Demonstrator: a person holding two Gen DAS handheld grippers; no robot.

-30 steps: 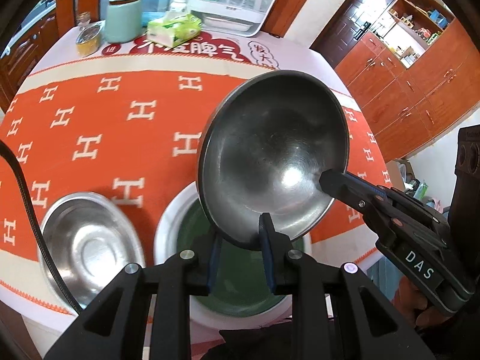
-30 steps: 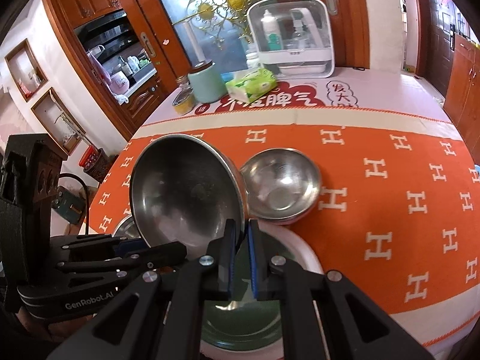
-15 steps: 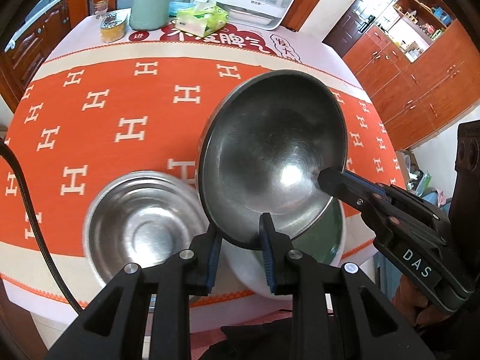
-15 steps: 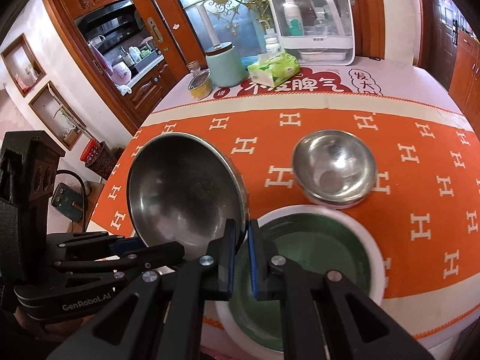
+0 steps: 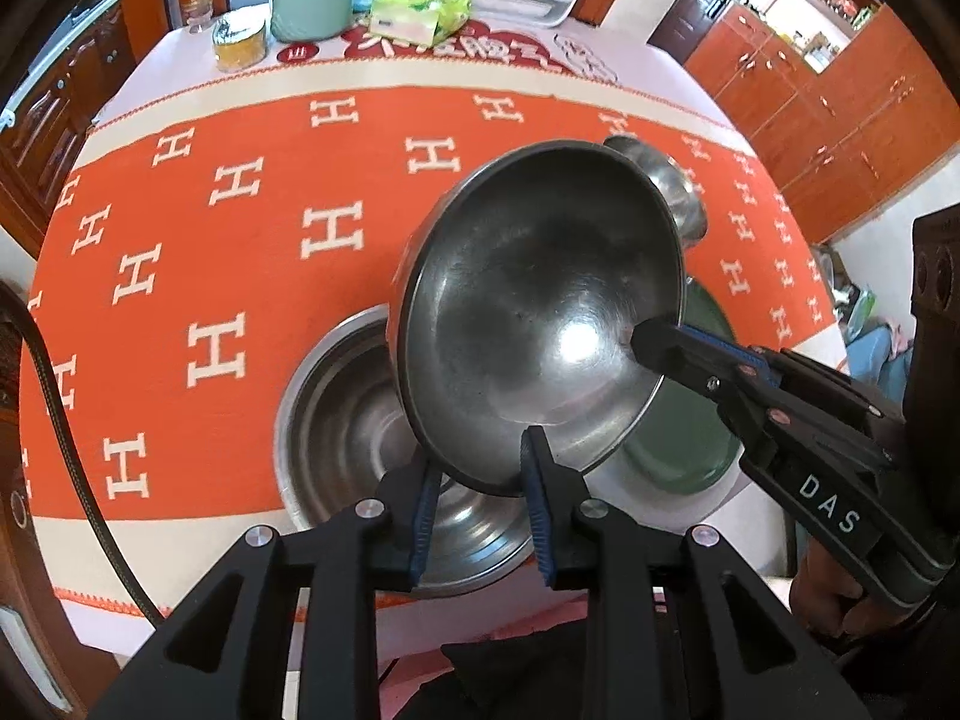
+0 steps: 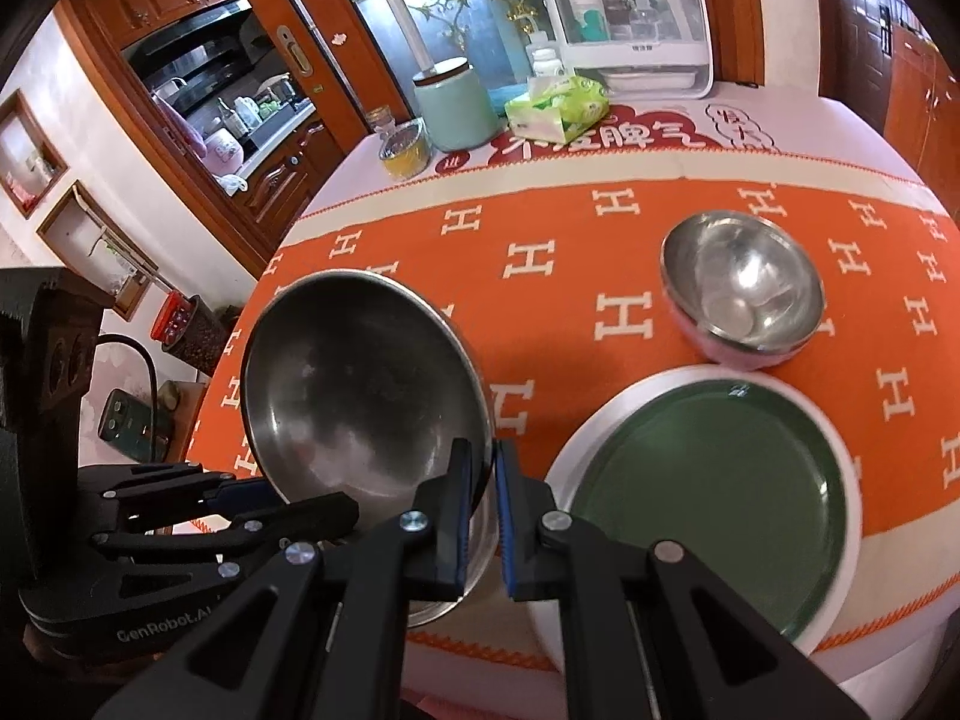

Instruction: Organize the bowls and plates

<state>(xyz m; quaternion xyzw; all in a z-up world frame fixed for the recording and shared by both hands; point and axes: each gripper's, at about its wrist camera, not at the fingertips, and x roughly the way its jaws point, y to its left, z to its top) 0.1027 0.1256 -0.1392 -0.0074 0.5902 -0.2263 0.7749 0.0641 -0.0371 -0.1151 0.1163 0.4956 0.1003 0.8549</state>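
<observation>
Two tools gripped one steel bowl (image 5: 540, 324) by its rim, tilted steeply with its hollow facing the cameras, lifted above the worktop (image 5: 240, 210). Left tool (image 5: 480, 504) had the near lower rim between its blue pads; gap was narrow, rim sat in it, grasped. Right tool (image 6: 480, 510) was clenched tight on the bowl's right-hand rim, pads almost together with the thin edge between them. Held bowl hung over a second, larger steel bowl (image 5: 342, 438) sitting on the worktop directly beneath and slightly left of it; whether the two touched could not be told. Green plate with white rim (image 6: 708, 492) lay on the worktop just right of the held bowl, near the front edge. Small steel bowl with pink outside (image 6: 741, 291) stood behind the plate, right and farther back from the held bowl, close to the plate's far rim. Orange cloth with white H pattern (image 6: 570, 252) covered the worktop. Well behind the held bowl, at the far edge: mint canister (image 6: 456, 105), tissue pack (image 6: 558, 108), small jar with yellow contents (image 6: 405, 150), clear-lidded white box (image 6: 630, 18). A person's hand (image 5: 840, 594) held the right tool's handle, lower right of the bowl.
</observation>
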